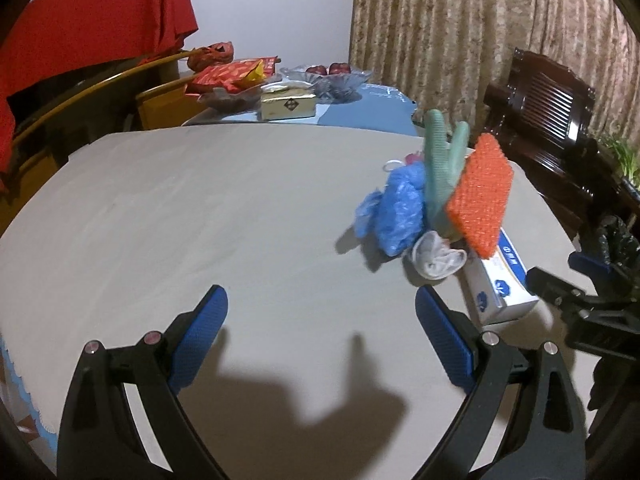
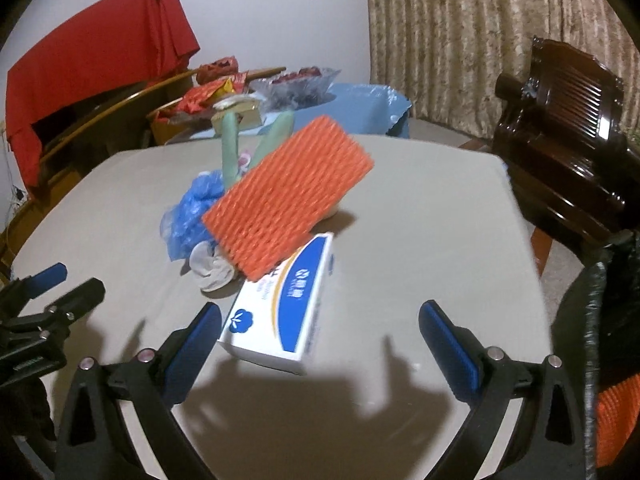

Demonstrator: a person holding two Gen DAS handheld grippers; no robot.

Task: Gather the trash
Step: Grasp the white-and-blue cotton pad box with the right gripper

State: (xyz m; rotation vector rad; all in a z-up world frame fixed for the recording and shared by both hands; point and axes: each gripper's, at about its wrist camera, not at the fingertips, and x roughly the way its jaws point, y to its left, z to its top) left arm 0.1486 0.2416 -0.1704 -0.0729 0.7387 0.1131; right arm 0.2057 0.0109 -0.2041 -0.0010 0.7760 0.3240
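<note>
Where trash clusters: one orange net, one box.

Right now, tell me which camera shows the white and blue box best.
The right wrist view. There the white and blue box lies close ahead with its printed top and near end showing; only its far end is hidden under the orange foam net. The left wrist view shows it off to the right, foreshortened and partly covered.
</note>
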